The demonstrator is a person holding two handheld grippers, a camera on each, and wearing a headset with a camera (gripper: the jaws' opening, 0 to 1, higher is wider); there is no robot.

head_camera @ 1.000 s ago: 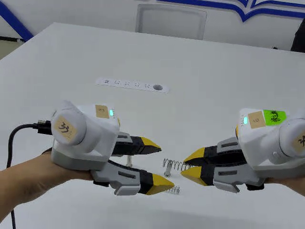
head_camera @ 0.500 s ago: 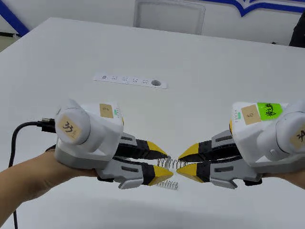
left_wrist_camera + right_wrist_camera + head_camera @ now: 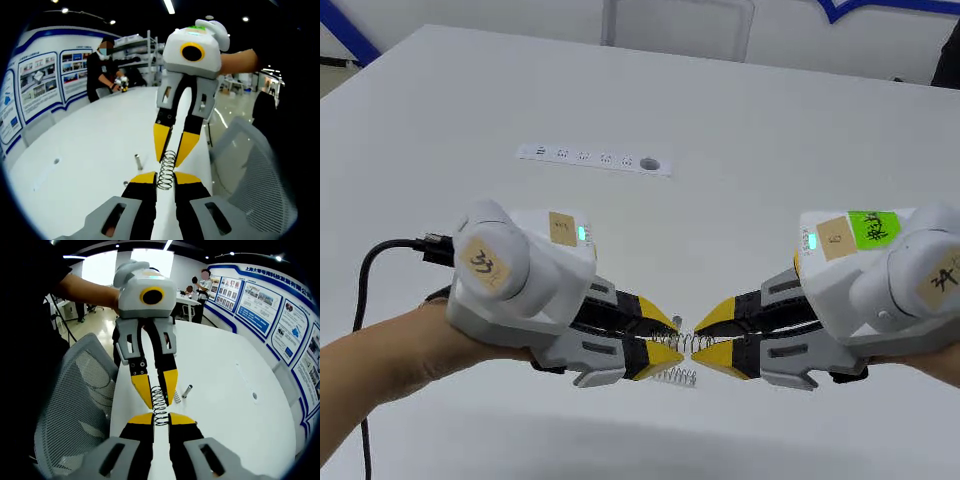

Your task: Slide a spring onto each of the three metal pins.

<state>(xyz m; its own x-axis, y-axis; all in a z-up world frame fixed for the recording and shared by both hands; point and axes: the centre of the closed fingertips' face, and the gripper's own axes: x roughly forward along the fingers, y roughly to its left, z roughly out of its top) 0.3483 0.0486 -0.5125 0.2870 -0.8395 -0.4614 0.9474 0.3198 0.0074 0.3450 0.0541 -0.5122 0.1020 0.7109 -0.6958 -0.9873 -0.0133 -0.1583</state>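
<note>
The left tool (image 3: 671, 342) and right tool (image 3: 707, 342) each pinch one end of a spring (image 3: 691, 343). A loose spring (image 3: 675, 377) lies on the tabletop (image 3: 740, 200).

Head view looks down, close, at table (image 3: 770, 200); gripper views face each other, sharing spring (image 3: 166, 170).

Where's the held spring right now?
Head view, low centre: the spring bridges the left gripper and right gripper tips, near a loose spring on the table.

Shiny metal spring (image 3: 692, 343), matt table (image 3: 770, 150)
</note>
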